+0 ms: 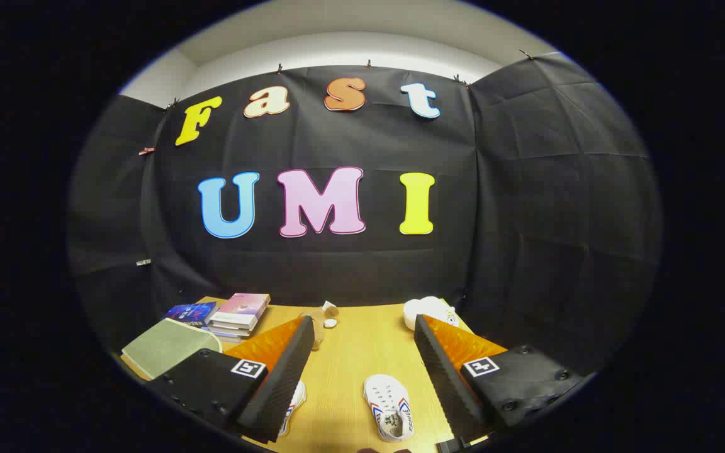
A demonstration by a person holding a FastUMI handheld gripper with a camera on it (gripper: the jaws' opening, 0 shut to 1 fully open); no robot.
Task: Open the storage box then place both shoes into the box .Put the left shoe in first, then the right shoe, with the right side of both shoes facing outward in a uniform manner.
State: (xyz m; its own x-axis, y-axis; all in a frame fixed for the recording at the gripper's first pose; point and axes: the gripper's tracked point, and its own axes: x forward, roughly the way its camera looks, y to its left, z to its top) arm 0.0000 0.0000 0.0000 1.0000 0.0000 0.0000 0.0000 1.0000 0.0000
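On the far left of the bench lay a green folder and a stack of books. The tongs stood wide open, holding nothing, fingers spread apart above the wood. One shoe peeked out near the left finger, mostly hidden under it. The other shoe lay between the fingers, closer to the right one, its long axis running near to far. A white object sat far right. No storage box could be made out, so opening it looked likely not yet done.
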